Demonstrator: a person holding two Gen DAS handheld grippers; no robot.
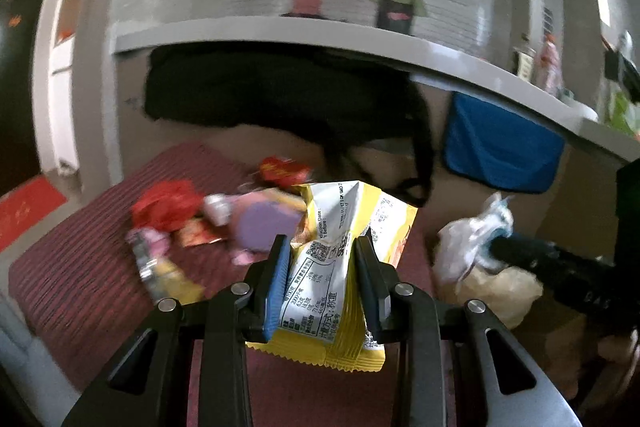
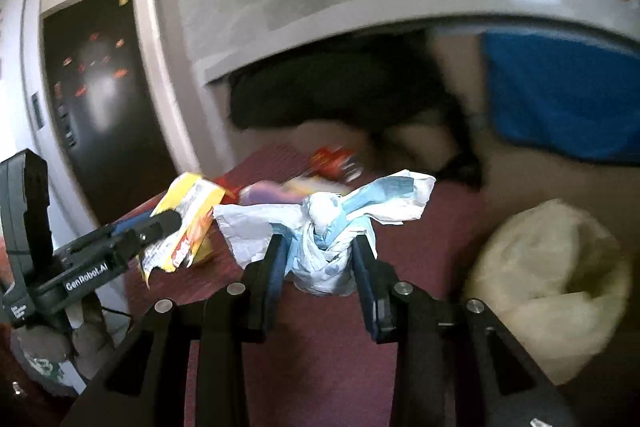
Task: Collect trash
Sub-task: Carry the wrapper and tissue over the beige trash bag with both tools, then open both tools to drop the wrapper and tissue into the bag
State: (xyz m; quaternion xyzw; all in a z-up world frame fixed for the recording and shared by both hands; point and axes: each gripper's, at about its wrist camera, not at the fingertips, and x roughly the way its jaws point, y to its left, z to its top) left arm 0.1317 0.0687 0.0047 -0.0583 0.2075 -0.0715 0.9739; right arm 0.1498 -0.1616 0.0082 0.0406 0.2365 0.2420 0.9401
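Observation:
My left gripper (image 1: 323, 247) is shut on a yellow and white snack wrapper (image 1: 344, 227) and holds it above the dark red cushion (image 1: 80, 287). It also shows in the right wrist view (image 2: 160, 223) with the wrapper (image 2: 192, 219) at the left. My right gripper (image 2: 320, 247) is shut on a crumpled white and blue plastic bag (image 2: 324, 227), which shows at the right of the left wrist view (image 1: 472, 239). Loose wrappers lie on the cushion: a red one (image 1: 166, 205), a purple one (image 1: 264, 227), another red one (image 1: 282, 171) and a pink and yellow one (image 1: 160, 267).
A cream pillow (image 2: 548, 283) lies at the right on the cushion. Black clothing (image 1: 280, 91) and a blue cloth (image 1: 500, 147) hang under a white shelf (image 1: 280, 31). A dark doorway (image 2: 100, 99) stands at the left.

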